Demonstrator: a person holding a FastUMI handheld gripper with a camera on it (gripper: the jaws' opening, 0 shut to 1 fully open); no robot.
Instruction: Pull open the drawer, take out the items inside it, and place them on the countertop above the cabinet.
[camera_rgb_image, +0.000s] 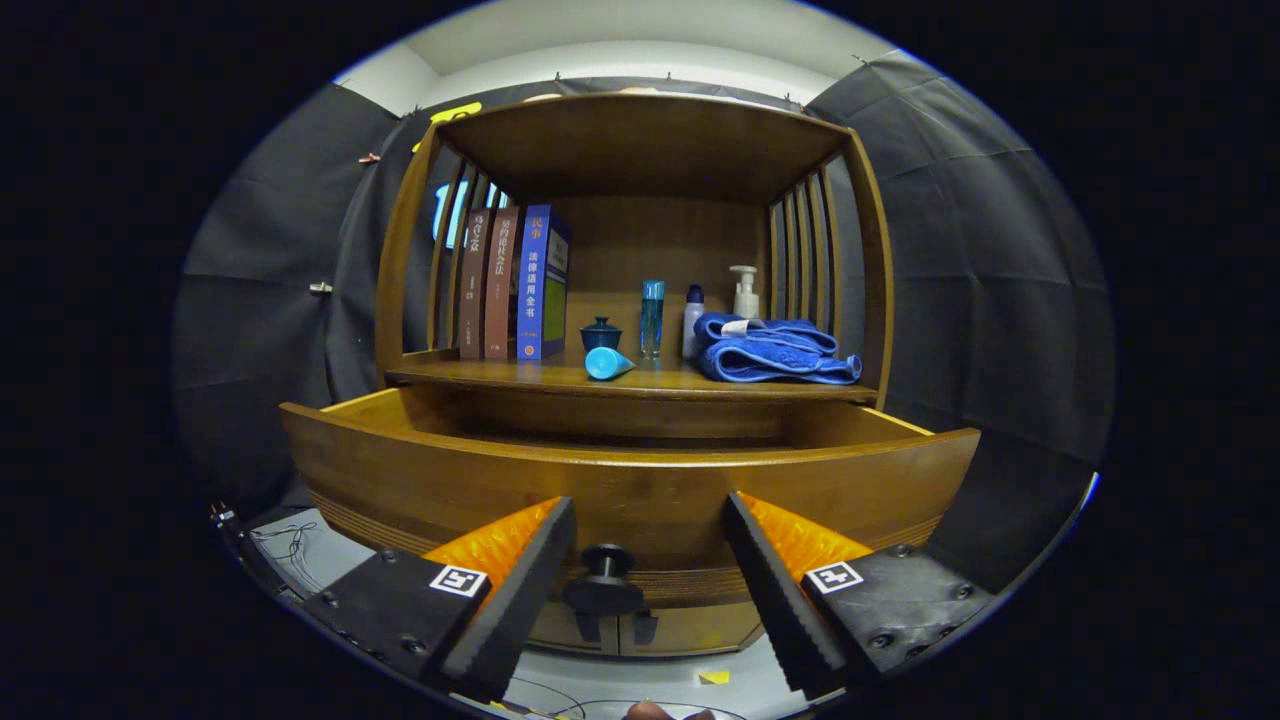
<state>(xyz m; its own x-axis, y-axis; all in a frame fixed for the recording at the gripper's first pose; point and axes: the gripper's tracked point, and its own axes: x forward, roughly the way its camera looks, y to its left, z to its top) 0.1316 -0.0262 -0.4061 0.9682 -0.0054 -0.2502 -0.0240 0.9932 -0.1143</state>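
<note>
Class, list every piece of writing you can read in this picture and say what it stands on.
"民事" and "法律适用全书": spine of the blue book.
Two brown books: spines too blurred.
Bottles: too small to read.
Open gripper flanking the drawer knob: square markers, no words.

Your one camera rides on the gripper (650, 575) and looks forward along its two spread fingers (520, 590), straight at the cabinet (640, 150) front. It sits low and close, about level with the knob (604, 580) between the fingers. The pulled-out drawer (630, 480) lies just ahead, and the shelf (630, 380) sits beyond and above it.
</note>
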